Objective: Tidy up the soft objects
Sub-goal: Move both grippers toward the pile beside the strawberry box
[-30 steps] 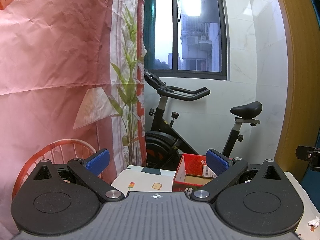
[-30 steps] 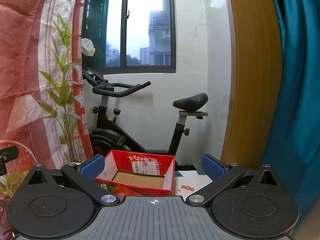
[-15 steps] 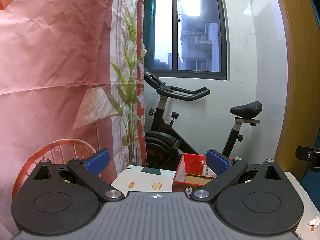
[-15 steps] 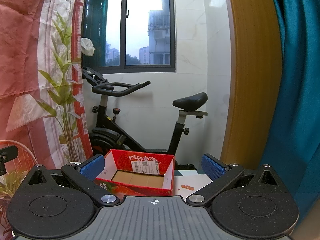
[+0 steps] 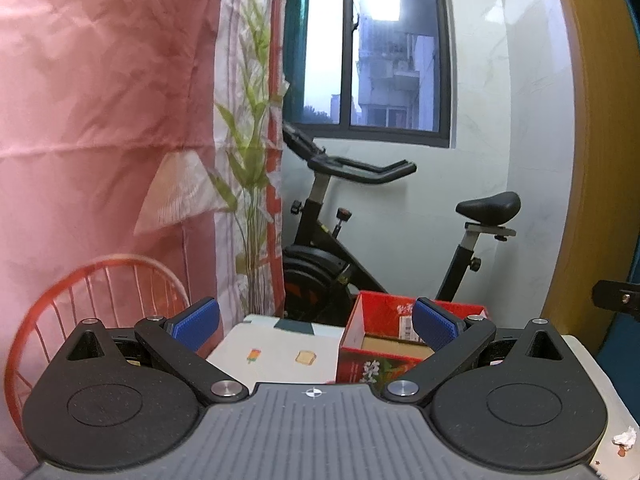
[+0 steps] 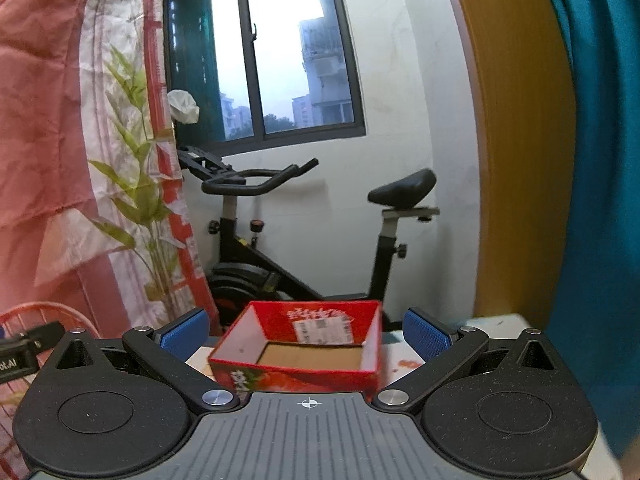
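Note:
A red cardboard box [image 6: 298,350] with a brown floor and a white label stands open-topped on the table, straight ahead in the right wrist view. My right gripper [image 6: 306,332] is open, its blue pads wide apart with the box seen between them. In the left wrist view the same red box [image 5: 374,344] sits to the right of centre. My left gripper [image 5: 316,322] is open and holds nothing. No soft object lies between either pair of fingers. A small crumpled white scrap [image 5: 625,437] lies on the table at the lower right.
The white table cover [image 5: 280,354] carries small printed pictures. A black exercise bike [image 6: 304,236] stands behind the table under a window. An orange wire chair back [image 5: 100,296] is at the left, by a pink printed curtain [image 5: 100,120]. A teal curtain [image 6: 592,160] hangs at the right.
The right gripper has tilted and shifted, so the red box now sits more centred and rotated in its view. The left gripper has barely moved.

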A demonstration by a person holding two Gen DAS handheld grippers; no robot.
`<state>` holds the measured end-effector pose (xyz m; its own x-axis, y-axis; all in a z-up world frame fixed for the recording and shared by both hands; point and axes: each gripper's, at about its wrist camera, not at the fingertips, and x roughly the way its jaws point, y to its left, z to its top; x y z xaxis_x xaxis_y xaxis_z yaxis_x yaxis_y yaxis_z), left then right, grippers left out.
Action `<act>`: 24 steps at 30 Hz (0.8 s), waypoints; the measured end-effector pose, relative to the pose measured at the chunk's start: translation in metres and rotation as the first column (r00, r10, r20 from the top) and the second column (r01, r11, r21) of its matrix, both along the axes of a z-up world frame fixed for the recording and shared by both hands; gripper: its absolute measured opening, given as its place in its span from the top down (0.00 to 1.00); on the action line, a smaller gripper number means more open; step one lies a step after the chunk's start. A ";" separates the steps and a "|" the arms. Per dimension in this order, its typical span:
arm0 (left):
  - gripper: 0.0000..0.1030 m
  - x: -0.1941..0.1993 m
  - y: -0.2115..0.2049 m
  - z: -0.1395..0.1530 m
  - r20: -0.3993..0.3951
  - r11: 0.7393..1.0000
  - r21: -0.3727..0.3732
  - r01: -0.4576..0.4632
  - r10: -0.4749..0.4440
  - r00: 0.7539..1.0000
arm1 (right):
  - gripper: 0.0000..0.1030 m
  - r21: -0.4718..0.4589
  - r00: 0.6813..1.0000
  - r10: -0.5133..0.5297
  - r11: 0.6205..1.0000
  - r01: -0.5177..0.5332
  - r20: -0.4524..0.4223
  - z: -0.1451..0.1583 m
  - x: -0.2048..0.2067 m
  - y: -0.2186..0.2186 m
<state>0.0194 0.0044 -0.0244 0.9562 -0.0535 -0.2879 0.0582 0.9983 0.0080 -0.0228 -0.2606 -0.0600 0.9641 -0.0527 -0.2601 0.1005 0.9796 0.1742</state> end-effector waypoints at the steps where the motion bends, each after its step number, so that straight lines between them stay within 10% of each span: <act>1: 0.00 0.004 0.001 -0.006 -0.010 1.000 -0.005 -0.004 0.004 1.000 | 0.00 0.020 1.000 0.008 1.000 -0.008 0.002 -0.004 0.001 -0.003; 24: 0.00 0.088 0.014 -0.151 -0.324 0.997 -0.060 0.045 -0.062 0.944 | 0.00 0.153 0.968 0.084 0.987 -0.048 -0.239 -0.169 0.090 -0.024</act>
<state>0.1077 0.0182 -0.1754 0.8059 -0.1247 -0.5787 0.1022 0.9922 -0.0715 0.0677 -0.2845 -0.2289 0.8708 0.0643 -0.4875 0.0939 0.9514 0.2932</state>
